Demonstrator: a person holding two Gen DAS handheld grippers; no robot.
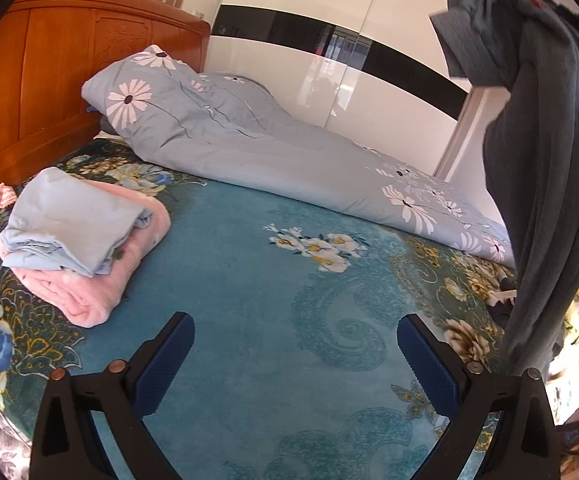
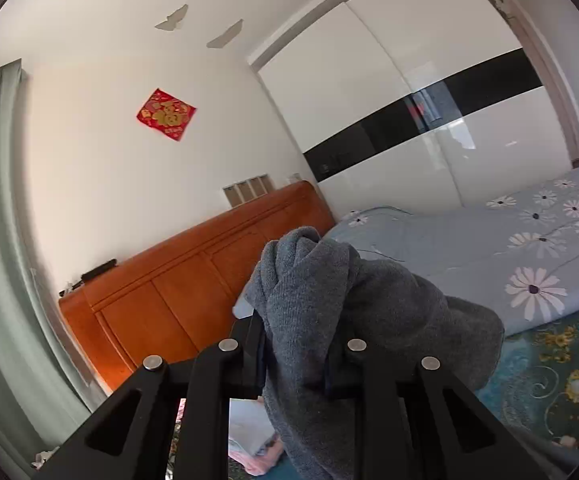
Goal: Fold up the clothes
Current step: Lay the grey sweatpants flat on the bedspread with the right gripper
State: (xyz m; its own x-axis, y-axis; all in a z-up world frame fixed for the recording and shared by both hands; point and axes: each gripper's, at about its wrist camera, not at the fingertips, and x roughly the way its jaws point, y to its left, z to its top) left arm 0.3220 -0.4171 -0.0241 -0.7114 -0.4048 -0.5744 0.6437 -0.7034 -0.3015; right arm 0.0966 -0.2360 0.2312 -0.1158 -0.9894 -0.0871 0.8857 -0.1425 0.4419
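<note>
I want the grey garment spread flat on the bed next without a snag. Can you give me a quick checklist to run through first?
1. Right gripper shut on the grey garment: ok, cloth bunched between its fingers.
2. Left gripper free to take a second corner: ok, open with nothing between its fingers.
3. Bare stretch of bedspread to lay it on: ok.
4. Folded stack out of the way: ok, at the left side.
5. Quilt out of the way: ok, along the far side.
6. Garment hanging untwisted: cannot tell, top is bunched.
</note>
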